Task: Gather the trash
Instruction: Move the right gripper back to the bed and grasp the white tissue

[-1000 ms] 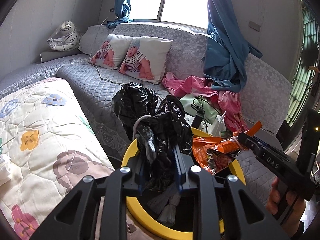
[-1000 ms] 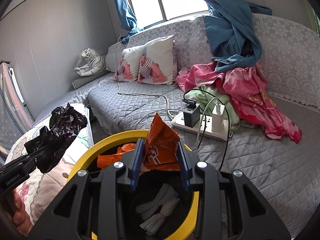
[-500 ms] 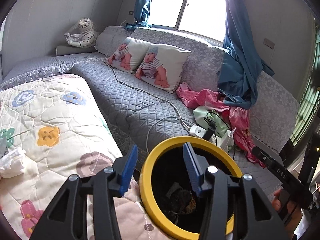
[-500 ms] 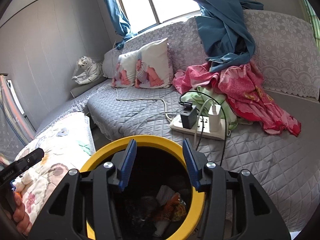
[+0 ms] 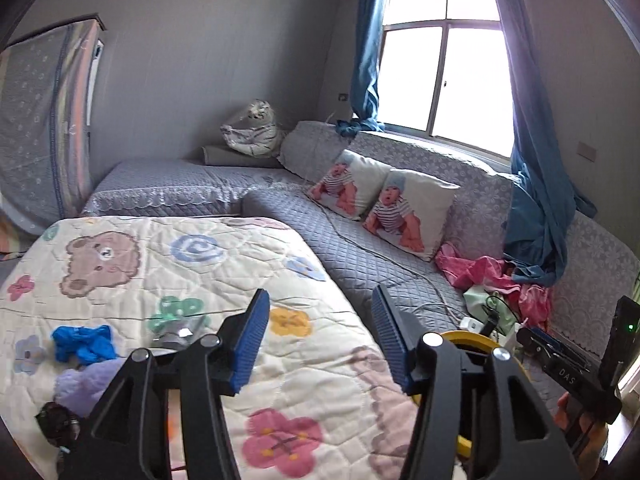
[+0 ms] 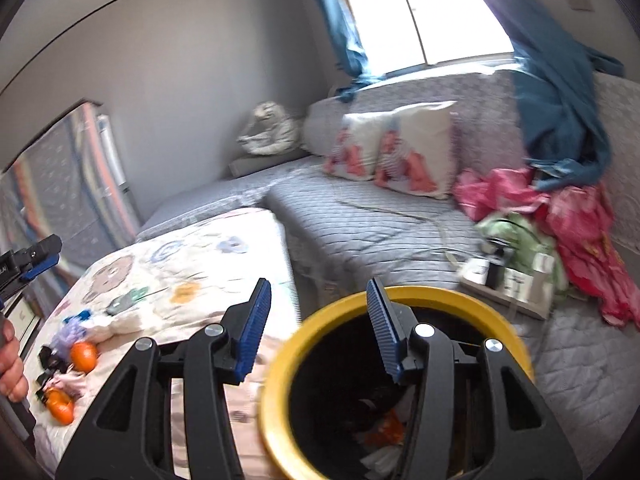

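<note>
Pale grey walls (image 5: pixel 208 60) enclose a corner sofa (image 5: pixel 360 248) in grey quilted covers. Daylight pours through a window (image 5: pixel 444 76) hung with blue curtains (image 5: pixel 366 52). Two baby-print cushions (image 5: pixel 384 204) lean against the sofa back.

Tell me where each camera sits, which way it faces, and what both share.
Left wrist: on the left hand-held gripper, facing the quilt; jaws opening, empty; right hand at edge.
Right wrist: on the right hand-held gripper, over the yellow bin; jaws opening, empty.
Shared: quilt, bin, pillows.
</note>
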### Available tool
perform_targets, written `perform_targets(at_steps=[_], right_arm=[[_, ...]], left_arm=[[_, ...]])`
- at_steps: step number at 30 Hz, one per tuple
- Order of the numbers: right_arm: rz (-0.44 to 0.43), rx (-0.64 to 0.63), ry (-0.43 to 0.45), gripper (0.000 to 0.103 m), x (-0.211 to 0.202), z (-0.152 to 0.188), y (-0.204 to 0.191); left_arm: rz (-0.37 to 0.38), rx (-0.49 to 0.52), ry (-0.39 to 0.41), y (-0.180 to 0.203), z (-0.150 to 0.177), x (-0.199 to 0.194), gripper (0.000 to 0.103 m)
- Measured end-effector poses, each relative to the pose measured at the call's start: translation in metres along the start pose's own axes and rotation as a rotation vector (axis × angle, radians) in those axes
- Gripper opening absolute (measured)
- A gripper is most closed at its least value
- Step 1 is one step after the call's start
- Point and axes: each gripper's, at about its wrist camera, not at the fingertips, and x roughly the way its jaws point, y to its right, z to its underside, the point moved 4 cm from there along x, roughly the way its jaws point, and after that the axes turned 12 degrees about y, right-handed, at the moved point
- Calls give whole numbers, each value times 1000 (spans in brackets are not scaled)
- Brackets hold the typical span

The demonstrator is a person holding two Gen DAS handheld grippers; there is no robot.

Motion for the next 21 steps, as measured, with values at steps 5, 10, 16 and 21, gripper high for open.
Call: perform_targets(at_steps=[5, 10, 16, 21], right_arm=[[-150, -80, -66, 52, 25, 15, -69], [-270, -140, -131, 55, 47, 33, -134], [-370, -187, -205, 62, 70, 51, -193], [-427, -226, -234, 68, 91, 61, -229]], left_arm=[[-157, 26, 6, -71, 9, -43, 62], [-262, -5, -7, -130, 26, -80, 72], [-337, -19, -22, -171, 49, -111, 84], [-361, -57, -61, -187, 71, -120, 87]])
